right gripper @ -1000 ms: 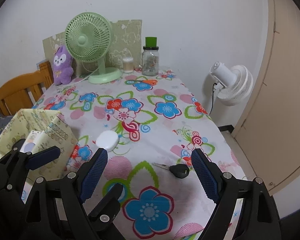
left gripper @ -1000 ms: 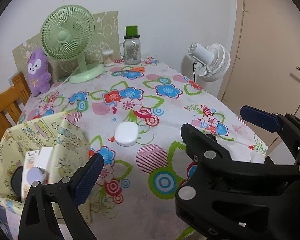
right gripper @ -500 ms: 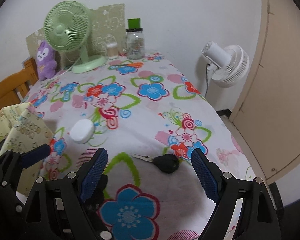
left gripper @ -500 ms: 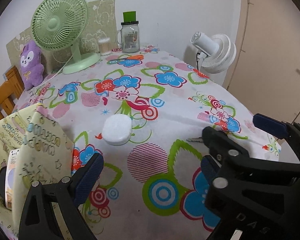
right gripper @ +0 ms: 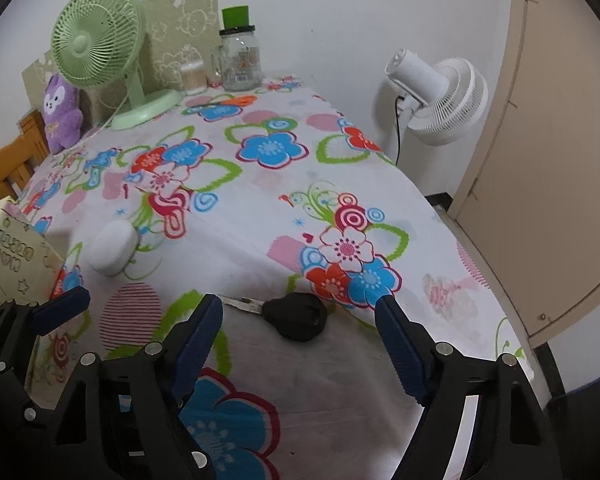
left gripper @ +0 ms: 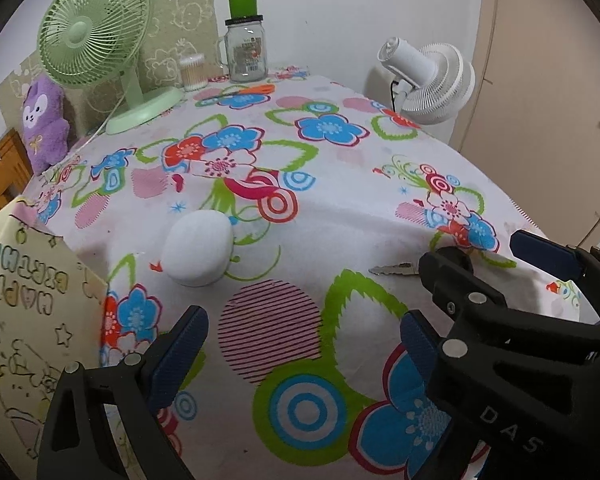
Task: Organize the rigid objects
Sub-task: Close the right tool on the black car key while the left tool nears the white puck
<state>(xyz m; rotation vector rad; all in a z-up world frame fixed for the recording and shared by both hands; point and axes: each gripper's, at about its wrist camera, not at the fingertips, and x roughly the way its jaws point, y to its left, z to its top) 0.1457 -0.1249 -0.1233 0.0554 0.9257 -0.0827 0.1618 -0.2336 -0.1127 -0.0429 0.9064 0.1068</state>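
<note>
A white rounded case (left gripper: 198,253) lies on the flowered tablecloth (left gripper: 340,208), ahead of my open, empty left gripper (left gripper: 300,348). It also shows in the right wrist view (right gripper: 113,247). A black-headed key (right gripper: 296,316) lies on the cloth just ahead of my open, empty right gripper (right gripper: 300,340), between its fingers' line. In the left wrist view only the key's metal blade (left gripper: 392,269) shows; the right gripper's body hides the head. A yellow patterned gift bag (left gripper: 24,320) stands at the near left edge.
At the table's far end stand a green desk fan (left gripper: 96,40), a purple plush (left gripper: 44,120), a cotton-swab pot (left gripper: 192,73) and a glass jar with a green lid (left gripper: 245,46). A white floor fan (right gripper: 440,96) and a door are on the right. A wooden chair (right gripper: 8,168) is at left.
Both grippers have moved forward and down toward the table. The key and white case now sit closer. The bag's contents have left the left wrist view.
</note>
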